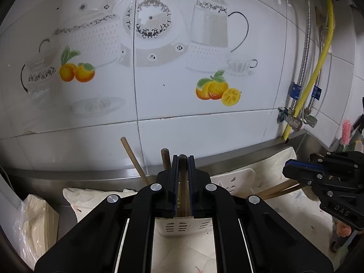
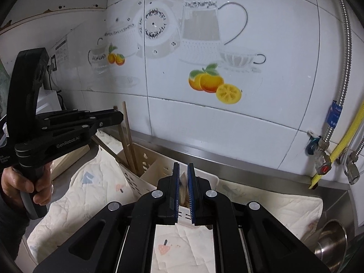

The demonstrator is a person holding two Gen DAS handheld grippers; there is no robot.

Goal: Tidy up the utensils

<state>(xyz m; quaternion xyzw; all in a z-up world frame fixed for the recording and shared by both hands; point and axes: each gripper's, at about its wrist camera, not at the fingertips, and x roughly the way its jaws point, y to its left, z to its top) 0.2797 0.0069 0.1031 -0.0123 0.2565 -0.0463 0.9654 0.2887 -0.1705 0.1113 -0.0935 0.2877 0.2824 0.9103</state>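
Observation:
My left gripper [image 1: 183, 159] is shut on a dark wooden chopstick [image 1: 182, 182], held upright above the white slotted utensil holder [image 1: 179, 226]. Two more chopsticks [image 1: 134, 159] stand behind it, leaning left. My right gripper [image 2: 183, 166] is closed to a narrow gap on thin wooden chopsticks [image 2: 183, 193] over the holder [image 2: 200, 177]. In the right wrist view the left gripper [image 2: 113, 117] sits at the left beside standing chopsticks [image 2: 128, 141]. In the left wrist view the right gripper [image 1: 293, 167] is at the right, with chopsticks [image 1: 279, 187] running from it.
A white quilted cloth [image 2: 95, 191] covers the steel counter [image 2: 261, 166]. The tiled wall [image 1: 182, 125] is close behind. Pipes and valves [image 1: 295, 118] hang at the right. A steel bowl [image 2: 332, 241] sits at the far right. A bagged stack of paper [image 1: 36, 223] lies at left.

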